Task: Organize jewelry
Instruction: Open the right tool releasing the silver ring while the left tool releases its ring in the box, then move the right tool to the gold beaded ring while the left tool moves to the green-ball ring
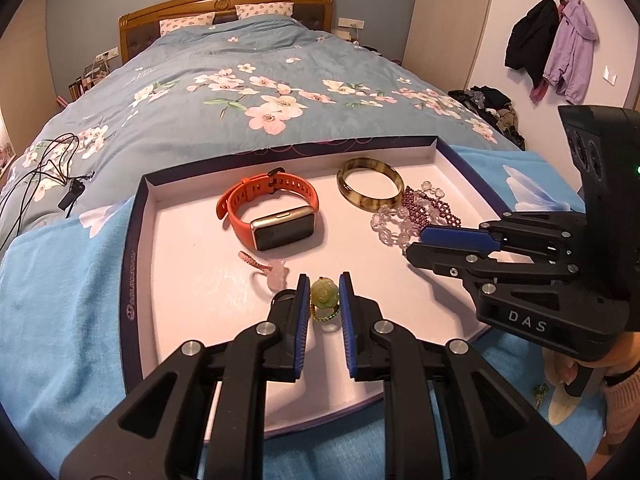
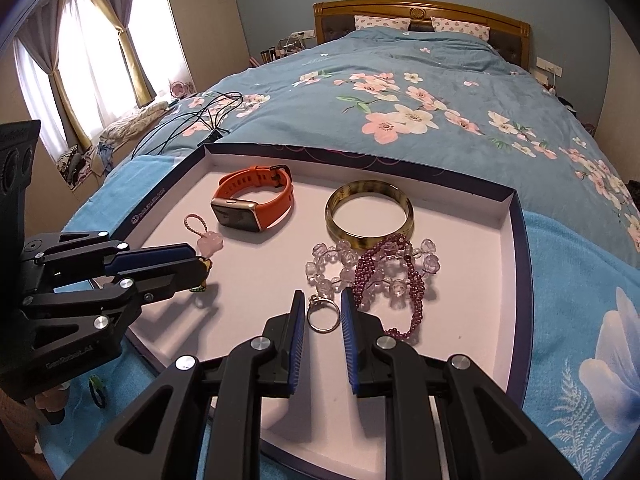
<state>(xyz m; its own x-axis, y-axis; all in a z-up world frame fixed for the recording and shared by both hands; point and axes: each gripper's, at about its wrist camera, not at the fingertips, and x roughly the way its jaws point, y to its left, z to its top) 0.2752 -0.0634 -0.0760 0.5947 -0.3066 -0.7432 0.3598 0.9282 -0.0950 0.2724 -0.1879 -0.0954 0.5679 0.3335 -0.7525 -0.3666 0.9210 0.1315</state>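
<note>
Straddling a green pendant (image 1: 324,294) near-centre in the tray (image 1: 132,264), left tool (image 1: 324,300) looks clamped on it; right tool (image 2: 323,312) pinches the ring (image 2: 323,318)—both tiny, hard, slippery, so grip across widest flanks.

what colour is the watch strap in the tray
Orange; the watch strap shows best in the left wrist view.

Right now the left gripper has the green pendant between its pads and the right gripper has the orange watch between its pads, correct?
Not quite. The right gripper has a silver ring between its pads, as the right wrist view shows; the orange watch lies apart in the tray. The left gripper does frame the green pendant.
</note>
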